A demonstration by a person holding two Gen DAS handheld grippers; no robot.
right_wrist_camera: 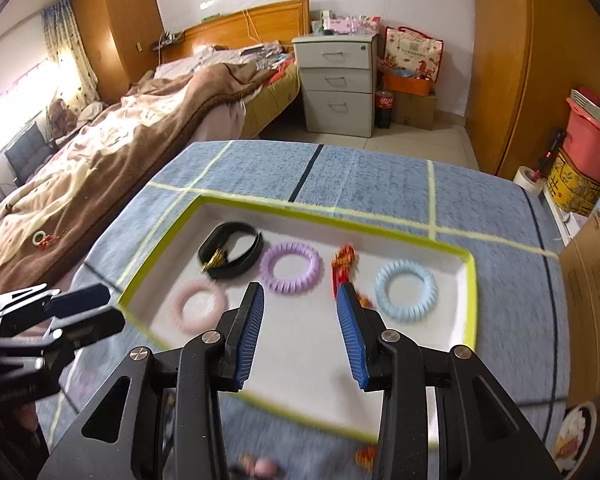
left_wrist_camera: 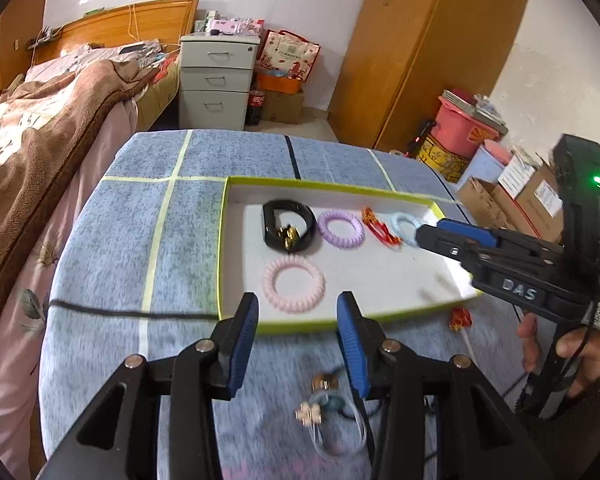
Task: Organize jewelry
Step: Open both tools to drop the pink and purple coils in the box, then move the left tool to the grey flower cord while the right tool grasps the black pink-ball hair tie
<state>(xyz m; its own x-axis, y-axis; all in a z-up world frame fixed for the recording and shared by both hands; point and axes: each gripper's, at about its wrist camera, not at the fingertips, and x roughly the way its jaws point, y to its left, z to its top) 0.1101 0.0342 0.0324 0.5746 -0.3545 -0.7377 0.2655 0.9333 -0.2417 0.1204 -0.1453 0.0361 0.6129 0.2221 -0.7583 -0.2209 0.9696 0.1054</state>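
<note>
Both the left gripper and the right gripper hover with jaws parted and nothing between them above the green-rimmed tray on the blue cloth. Inside the tray lie a black bangle, purple, pink and blue coil hair ties, and a red ornament. A beaded piece lies on the cloth outside it.
</note>
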